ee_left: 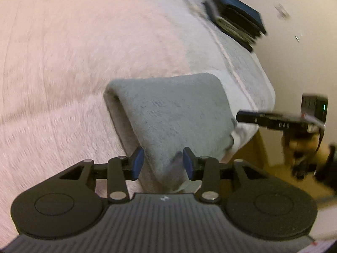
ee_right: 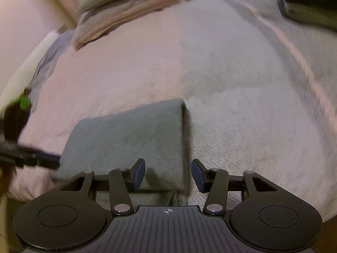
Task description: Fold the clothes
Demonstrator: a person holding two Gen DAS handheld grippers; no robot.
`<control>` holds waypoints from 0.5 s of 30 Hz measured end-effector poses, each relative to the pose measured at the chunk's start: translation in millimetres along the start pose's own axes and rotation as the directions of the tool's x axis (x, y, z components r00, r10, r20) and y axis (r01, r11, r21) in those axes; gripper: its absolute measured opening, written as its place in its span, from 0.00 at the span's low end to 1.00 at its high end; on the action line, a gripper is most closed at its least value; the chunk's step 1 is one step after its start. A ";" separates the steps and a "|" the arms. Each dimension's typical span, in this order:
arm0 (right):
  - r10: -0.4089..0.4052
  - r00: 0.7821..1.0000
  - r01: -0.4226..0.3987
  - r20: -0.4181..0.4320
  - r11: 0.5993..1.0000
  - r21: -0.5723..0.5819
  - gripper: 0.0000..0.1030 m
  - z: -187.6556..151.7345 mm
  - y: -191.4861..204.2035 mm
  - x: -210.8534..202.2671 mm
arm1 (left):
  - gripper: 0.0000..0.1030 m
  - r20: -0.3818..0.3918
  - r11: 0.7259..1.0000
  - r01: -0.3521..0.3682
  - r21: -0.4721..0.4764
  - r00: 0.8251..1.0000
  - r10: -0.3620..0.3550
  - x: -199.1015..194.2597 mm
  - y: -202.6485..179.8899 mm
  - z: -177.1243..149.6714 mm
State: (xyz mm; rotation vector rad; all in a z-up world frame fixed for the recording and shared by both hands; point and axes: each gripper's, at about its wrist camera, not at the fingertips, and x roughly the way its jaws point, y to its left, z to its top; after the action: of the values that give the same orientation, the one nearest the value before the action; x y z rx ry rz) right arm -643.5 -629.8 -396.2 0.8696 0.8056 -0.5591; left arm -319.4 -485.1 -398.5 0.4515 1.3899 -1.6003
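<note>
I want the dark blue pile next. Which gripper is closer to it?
Right. The right gripper is at the grey cloth's edge on the dark blue pile's side; the left gripper is at its other edge.

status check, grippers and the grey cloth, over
Left gripper open, right gripper open. Folded grey cloth lies on the pink blanket, between both jaws, unpinched. Nothing in the way.

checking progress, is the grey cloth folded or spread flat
Folded. The grey cloth is doubled over, its rounded fold edge standing up off the pink blanket with a gap showing between its two layers.
</note>
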 end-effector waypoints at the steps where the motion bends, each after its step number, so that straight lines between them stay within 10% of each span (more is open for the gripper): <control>1: 0.023 1.000 -0.022 -0.015 0.999 0.035 0.44 3.3 -5.7 3.8 | 0.34 -0.007 0.999 0.000 -0.032 1.000 0.000 3.9 2.7 -0.3; 8: 0.025 0.998 -0.019 -0.061 0.995 0.099 0.00 16.3 -4.0 -3.5 | 0.18 -0.016 0.996 0.003 -0.084 1.000 -0.004 4.0 7.5 -3.2; 15: 0.006 0.998 -0.002 -0.065 0.998 0.057 0.00 4.0 15.6 -39.9 | 0.12 -0.018 1.000 0.022 -0.017 1.000 -0.022 -26.8 -11.3 -14.2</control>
State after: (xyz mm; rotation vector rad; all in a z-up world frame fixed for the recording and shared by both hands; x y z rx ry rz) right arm -654.1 -620.4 -355.6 0.9451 0.8499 -0.5544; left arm -319.6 -462.3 -375.5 0.4429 1.4259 -1.6047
